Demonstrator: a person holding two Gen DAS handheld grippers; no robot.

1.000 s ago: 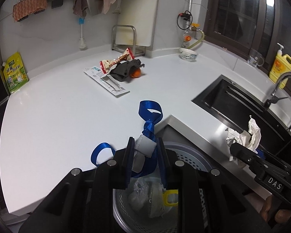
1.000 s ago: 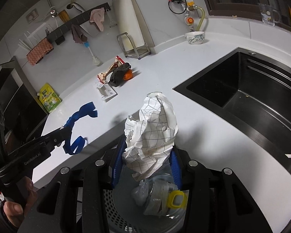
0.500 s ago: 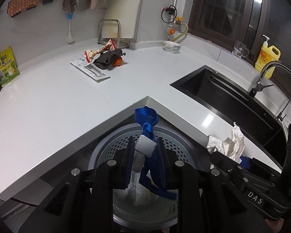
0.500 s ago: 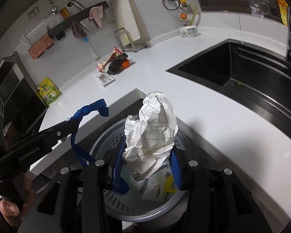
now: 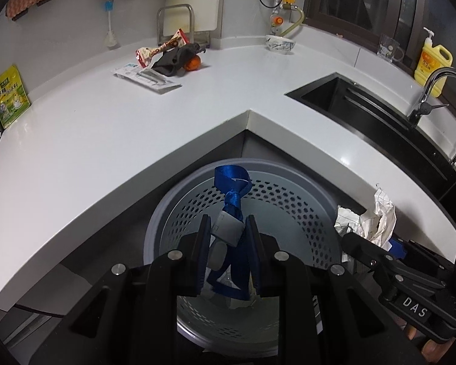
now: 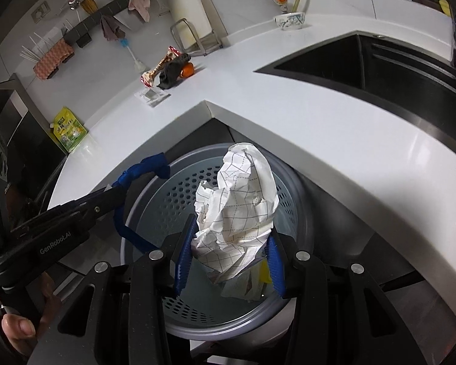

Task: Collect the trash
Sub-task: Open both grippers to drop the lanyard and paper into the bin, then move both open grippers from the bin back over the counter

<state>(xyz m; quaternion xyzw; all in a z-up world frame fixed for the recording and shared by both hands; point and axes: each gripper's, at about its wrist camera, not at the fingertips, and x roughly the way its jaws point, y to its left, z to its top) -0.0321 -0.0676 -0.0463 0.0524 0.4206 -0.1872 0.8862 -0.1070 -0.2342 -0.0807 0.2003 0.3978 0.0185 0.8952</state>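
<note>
My left gripper (image 5: 228, 237) pinches the blue strap (image 5: 232, 194) over the bin (image 5: 288, 213), its loop above the rim. My right gripper (image 6: 228, 261) clamps the crumpled paper (image 6: 240, 206) over the same bin, below the counter (image 5: 106, 140) corner.

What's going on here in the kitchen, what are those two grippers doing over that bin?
A person is clearing trash with two handheld grippers. The left gripper is shut on a knotted blue strap, and the right gripper is shut on a crumpled grid-lined paper. Both hang over the perforated grey trash bin below the counter corner, which already holds some rubbish. Neither piece is released yet. More litter, a snack wrapper among it, lies on the white counter.
</note>
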